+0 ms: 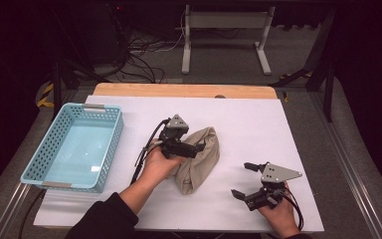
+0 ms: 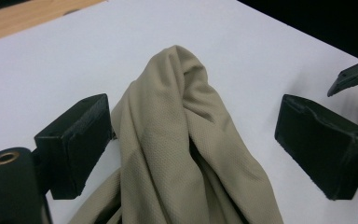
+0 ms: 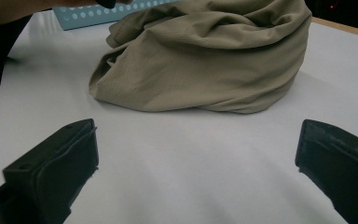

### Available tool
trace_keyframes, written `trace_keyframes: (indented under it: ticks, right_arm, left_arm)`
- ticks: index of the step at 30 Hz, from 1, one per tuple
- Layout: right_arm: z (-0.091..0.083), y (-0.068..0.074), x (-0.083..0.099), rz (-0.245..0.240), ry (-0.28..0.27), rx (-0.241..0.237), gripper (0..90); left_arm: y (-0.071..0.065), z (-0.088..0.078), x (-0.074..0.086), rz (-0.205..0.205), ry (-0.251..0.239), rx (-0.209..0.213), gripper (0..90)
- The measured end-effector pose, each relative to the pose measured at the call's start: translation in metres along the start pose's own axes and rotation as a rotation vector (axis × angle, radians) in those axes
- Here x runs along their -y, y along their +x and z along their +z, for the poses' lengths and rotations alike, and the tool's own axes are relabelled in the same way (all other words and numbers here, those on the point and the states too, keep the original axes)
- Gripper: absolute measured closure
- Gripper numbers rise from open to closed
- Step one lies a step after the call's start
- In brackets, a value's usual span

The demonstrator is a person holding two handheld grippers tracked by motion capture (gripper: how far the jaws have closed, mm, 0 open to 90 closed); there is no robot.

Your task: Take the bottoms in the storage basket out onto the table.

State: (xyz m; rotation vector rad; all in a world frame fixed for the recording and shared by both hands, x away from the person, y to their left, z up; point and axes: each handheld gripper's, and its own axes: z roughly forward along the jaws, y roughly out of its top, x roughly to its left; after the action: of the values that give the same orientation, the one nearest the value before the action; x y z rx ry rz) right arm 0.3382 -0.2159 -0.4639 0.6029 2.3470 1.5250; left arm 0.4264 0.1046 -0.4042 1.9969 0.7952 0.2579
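Note:
A crumpled beige cloth [image 1: 201, 167] lies in a heap at the middle of the white table cover [image 1: 258, 119]. My left gripper [image 1: 198, 148] hovers over the cloth's left side, its jaws spread wide. In the left gripper view a raised fold of the cloth [image 2: 182, 140] stands between the two jaws, and the pads do not press on it. My right gripper [image 1: 239, 179] rests open near the front right of the cover, apart from the cloth. The right gripper view has the cloth [image 3: 205, 60] ahead of my right gripper [image 3: 196, 168], with bare cover between its jaws.
A light blue perforated basket [image 1: 39, 155] stands at the table's left and looks hollow inside. A wooden board edge [image 1: 179, 90] runs along the back of the cover. A table frame and cables lie on the floor behind.

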Motion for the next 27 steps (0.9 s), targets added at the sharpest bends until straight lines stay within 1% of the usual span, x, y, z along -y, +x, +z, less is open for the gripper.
trace_keyframes:
  ticks: [3,4,5,6,7,8,9,12,15,17,19,20,21,22,23,25,26,27]
  right_arm:
    - [0.000,0.000,0.000,0.003,0.000,-0.001,0.0]
    - [0.000,0.000,0.000,0.002,-0.001,-0.001,0.0]
    - [0.000,0.000,0.000,0.002,-0.001,-0.001,0.0]
    - [0.000,0.000,0.000,0.002,-0.001,-0.001,0.0]
    - [0.000,0.000,0.000,0.002,-0.001,-0.001,0.1]
    - [0.000,0.000,0.000,0.003,-0.001,-0.001,0.0]
    - [0.000,0.000,0.000,0.003,0.000,-0.001,0.1]
    - [0.000,0.000,0.000,0.003,-0.001,0.000,0.0]
    - [0.000,0.000,0.000,0.004,0.000,0.000,0.0]
    - [0.000,0.000,0.000,0.003,0.000,0.000,0.0]
    - [0.000,0.000,0.000,0.004,0.000,0.002,0.0]
    - [0.000,-0.001,0.000,0.004,-0.001,0.001,0.0]
    - [0.000,-0.001,0.000,0.004,0.000,-0.001,0.0]
    - [0.000,0.000,0.000,0.003,0.003,0.000,0.1]
    - [0.000,0.000,0.000,0.003,0.002,0.000,0.0]
    - [0.000,0.000,0.000,0.000,0.001,-0.001,0.0]
    - [0.001,0.000,0.000,0.000,0.001,-0.002,0.0]
    - [0.001,0.000,0.000,0.000,0.001,-0.002,0.0]
  left_arm:
    - [-0.001,-0.007,-0.002,0.010,-0.011,0.002,11.5]
    - [-0.001,-0.009,-0.002,0.007,-0.018,0.005,11.4]
    - [-0.001,-0.012,-0.002,0.017,-0.022,0.002,11.3]
    - [-0.001,-0.014,-0.003,0.017,-0.028,-0.002,11.2]
    - [-0.002,-0.016,-0.003,0.011,-0.035,0.005,11.2]
    - [-0.002,-0.018,-0.004,0.017,-0.038,0.001,11.2]
    - [-0.002,-0.020,-0.004,0.018,-0.043,0.010,11.2]
    - [-0.003,-0.024,-0.004,0.020,-0.049,0.013,10.8]
    - [-0.004,-0.029,-0.004,0.023,-0.051,0.013,10.7]
    - [-0.004,-0.034,-0.001,0.028,-0.060,0.021,10.6]
    - [-0.004,-0.042,0.007,0.043,-0.080,0.019,10.6]
    - [-0.003,-0.046,0.011,0.048,-0.087,0.010,11.0]
    - [-0.003,-0.053,0.020,0.040,-0.109,0.020,10.6]
    - [-0.002,-0.058,0.026,0.046,-0.124,0.020,10.8]
    - [-0.002,-0.064,0.036,0.034,-0.141,0.024,11.1]
    - [-0.002,-0.077,0.061,0.026,-0.183,0.024,10.1]
    - [-0.002,-0.082,0.070,0.028,-0.197,0.020,10.0]
    - [-0.002,-0.087,0.085,0.031,-0.211,0.019,10.0]
